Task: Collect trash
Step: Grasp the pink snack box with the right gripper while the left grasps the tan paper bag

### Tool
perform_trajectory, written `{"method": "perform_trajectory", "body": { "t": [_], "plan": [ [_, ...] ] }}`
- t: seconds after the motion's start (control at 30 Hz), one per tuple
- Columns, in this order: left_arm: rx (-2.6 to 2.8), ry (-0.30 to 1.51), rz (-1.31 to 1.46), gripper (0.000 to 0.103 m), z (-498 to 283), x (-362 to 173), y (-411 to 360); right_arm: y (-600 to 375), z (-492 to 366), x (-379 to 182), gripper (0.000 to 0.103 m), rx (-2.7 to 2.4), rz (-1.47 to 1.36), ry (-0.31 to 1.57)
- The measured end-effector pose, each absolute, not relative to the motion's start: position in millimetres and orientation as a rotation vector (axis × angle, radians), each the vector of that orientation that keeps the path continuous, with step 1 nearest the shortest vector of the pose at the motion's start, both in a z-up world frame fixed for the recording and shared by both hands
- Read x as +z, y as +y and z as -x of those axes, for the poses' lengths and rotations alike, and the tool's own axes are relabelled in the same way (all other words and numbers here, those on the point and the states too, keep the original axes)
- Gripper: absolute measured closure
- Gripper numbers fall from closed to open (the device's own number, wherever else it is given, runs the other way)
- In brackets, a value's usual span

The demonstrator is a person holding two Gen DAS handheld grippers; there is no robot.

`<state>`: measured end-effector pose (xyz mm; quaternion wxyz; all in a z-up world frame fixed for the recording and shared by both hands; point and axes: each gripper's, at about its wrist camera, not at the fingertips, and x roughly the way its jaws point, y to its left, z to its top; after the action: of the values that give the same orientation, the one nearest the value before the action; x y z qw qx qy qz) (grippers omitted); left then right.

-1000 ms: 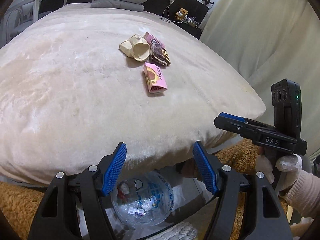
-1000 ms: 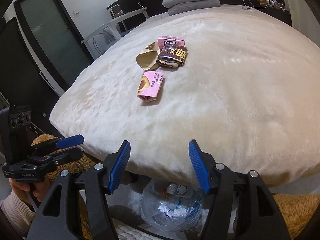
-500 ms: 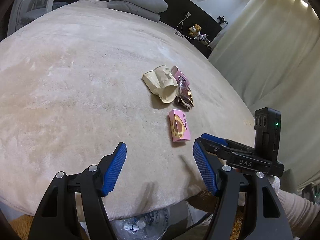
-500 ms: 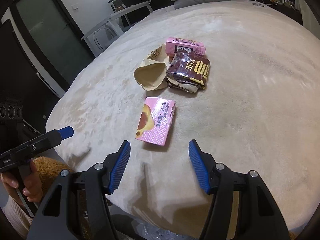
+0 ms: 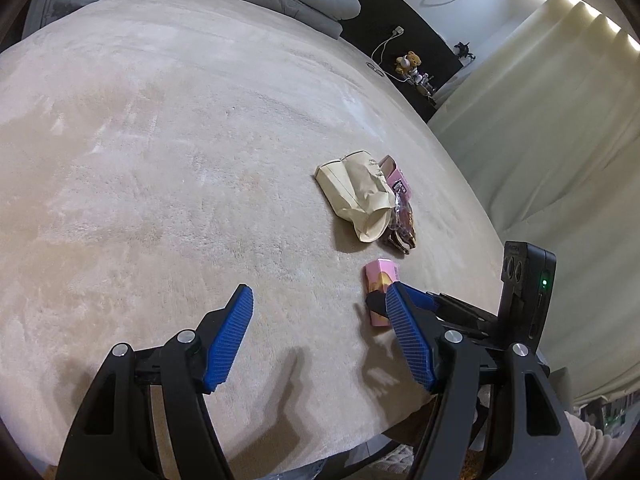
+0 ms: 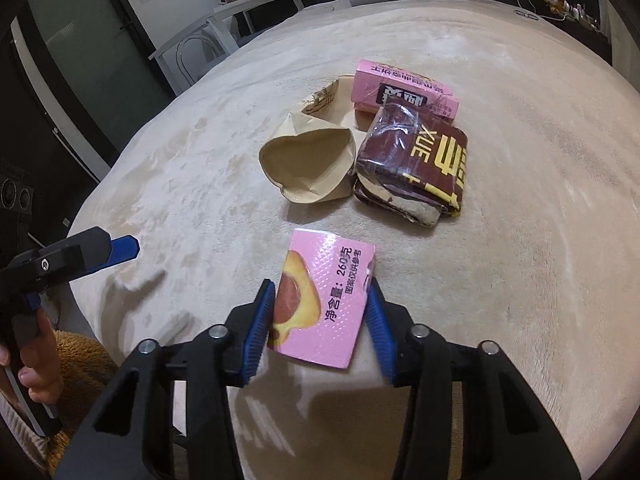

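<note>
Right gripper (image 6: 320,332) closing on pink box (image 6: 320,300); paper bag (image 6: 308,168) gaping.

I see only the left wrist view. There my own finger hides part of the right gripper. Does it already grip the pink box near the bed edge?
Observer: Yes. The right gripper has just been closing its jaws, and both pads now press the long sides of the pink box, which lies on the blanket.
Operator: Does the brown wrapper touch something behind it?
Observer: The brown wrapper overlaps a second pink box at its far corner.
Operator: Is the paper bag empty?
Observer: The paper bag opens toward the right camera; the inside that shows holds nothing.
</note>
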<state>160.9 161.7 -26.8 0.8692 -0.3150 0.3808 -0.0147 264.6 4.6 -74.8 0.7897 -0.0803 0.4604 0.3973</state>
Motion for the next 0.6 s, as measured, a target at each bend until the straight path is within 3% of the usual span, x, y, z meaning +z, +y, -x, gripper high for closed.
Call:
{"method": "perform_trajectory", "body": {
  "t": [0.6],
  "plan": [
    [-0.111,0.830,0.765,0.035,-208,-42,169,-29,-256,-57,0.061,0.889,0.126,0.926]
  ]
}}
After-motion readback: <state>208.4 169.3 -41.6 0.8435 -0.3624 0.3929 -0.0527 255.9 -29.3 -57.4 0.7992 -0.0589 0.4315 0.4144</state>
